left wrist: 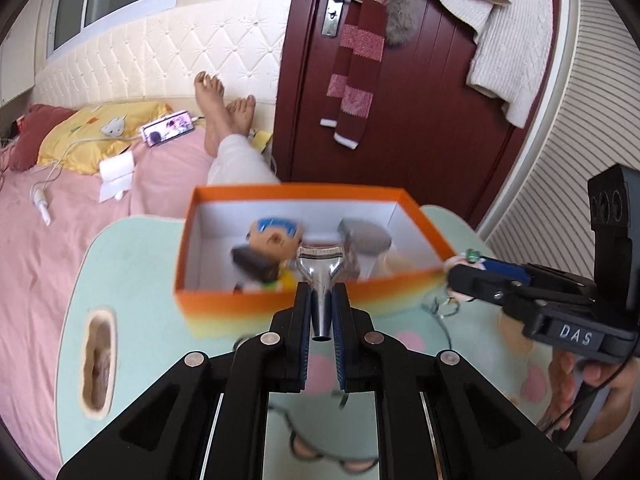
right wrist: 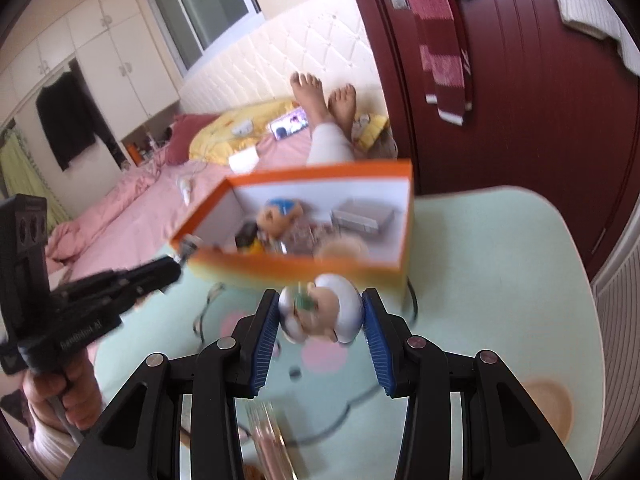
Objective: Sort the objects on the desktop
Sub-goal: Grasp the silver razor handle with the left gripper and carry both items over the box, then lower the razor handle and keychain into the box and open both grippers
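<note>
**Grippers loaded at the orange box**

Fingers of the left gripper were clamped on the tapered stem of a small silver T-shaped tool, its flat head pointing away over the near wall of the orange box. The right gripper squeezed a round white-and-tan toy figure between its blue pads, with something small and green on the figure's front; the figure hung just in front of the box's near wall. In the left wrist view the right gripper came in from the right, its tip at the box's near right corner.

The box stood open on a pale green table printed with pink spots. Inside it lay a doll with blue hair toward the left, a dark blurred item just nearer than the doll, and a grey block toward the far right. Other contents were too blurred to name.

A hand held the left gripper's handle at the left of the right wrist view. Beyond the table lay a pink bed with a yellow pillow, a phone and a person's bare feet. A dark red door stood to the right, with a striped scarf hanging on it.
</note>
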`<state>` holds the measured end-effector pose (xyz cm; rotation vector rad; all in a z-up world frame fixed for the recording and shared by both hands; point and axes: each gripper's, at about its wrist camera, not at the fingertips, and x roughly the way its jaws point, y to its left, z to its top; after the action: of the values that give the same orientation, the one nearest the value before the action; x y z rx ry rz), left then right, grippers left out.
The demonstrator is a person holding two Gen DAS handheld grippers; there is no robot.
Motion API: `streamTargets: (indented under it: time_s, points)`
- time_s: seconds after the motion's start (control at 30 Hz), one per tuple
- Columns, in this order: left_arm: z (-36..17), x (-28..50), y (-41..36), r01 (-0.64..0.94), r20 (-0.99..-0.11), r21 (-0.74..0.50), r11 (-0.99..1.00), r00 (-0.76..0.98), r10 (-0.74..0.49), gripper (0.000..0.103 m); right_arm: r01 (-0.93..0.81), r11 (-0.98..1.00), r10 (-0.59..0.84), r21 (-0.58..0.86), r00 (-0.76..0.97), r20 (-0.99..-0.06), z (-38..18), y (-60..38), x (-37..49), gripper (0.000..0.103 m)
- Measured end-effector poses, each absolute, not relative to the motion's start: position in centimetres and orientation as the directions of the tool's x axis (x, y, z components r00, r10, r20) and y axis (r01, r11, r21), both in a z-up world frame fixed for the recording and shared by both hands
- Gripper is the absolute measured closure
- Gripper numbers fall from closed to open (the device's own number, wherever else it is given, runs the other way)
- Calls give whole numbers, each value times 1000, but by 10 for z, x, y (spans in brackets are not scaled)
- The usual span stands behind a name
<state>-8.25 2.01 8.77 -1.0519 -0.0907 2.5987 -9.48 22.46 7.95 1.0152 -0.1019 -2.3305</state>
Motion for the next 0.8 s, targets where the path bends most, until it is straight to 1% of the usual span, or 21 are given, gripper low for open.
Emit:
streamTargets:
  time_s: [0.1, 0.17, 0.4, 0.43, 0.5, 0.53, 0.57, 0.63, 0.67, 0.8]
  points:
    - [82, -99, 21, -254, -680, -192, -948, -662, 315, 92, 485, -827, -542, 283, -555, -632, 96, 208, -115, 63]
    - [78, -110, 21, -235, -690, -198, -952, -656, 306, 92, 477, -835, -528, 275, -553, -644, 99, 198, -127, 63]
    - [65, -148, 22, -168, -725, -216, -962, -632, 273, 90, 433, -861, -482, 268, -525, -701, 82, 183, -159, 63]
    - [64, -149, 21, -166, -726, -217, -962, -631, 272, 82, 430, -859, -486, 276, -517, -705, 79, 183, -161, 63]
    - [62, -147, 20, -167, -725, -216, -962, -632, 273, 78, 425, -856, -492, 293, -499, -713, 74, 183, -166, 62]
    - [63, -145, 19, -162, -723, -205, -965, -639, 261, 68, 426, -853, -500, 302, -497, -709, 73, 184, -166, 62]
    - [65, -143, 18, -158, -716, -202, -967, -650, 256, 52, 428, -848, -509, 312, -498, -702, 74, 185, -165, 62]
    - [71, -138, 15, -156, -690, -210, -965, -675, 259, 39, 430, -843, -523, 322, -518, -677, 79, 190, -162, 54]
    - [75, -135, 13, -157, -676, -220, -963, -688, 266, 39, 432, -842, -527, 324, -530, -664, 83, 191, -160, 47]
    - [90, -122, 5, -185, -652, -244, -952, -695, 302, 38, 453, -836, -537, 311, -556, -634, 98, 196, -148, 47]
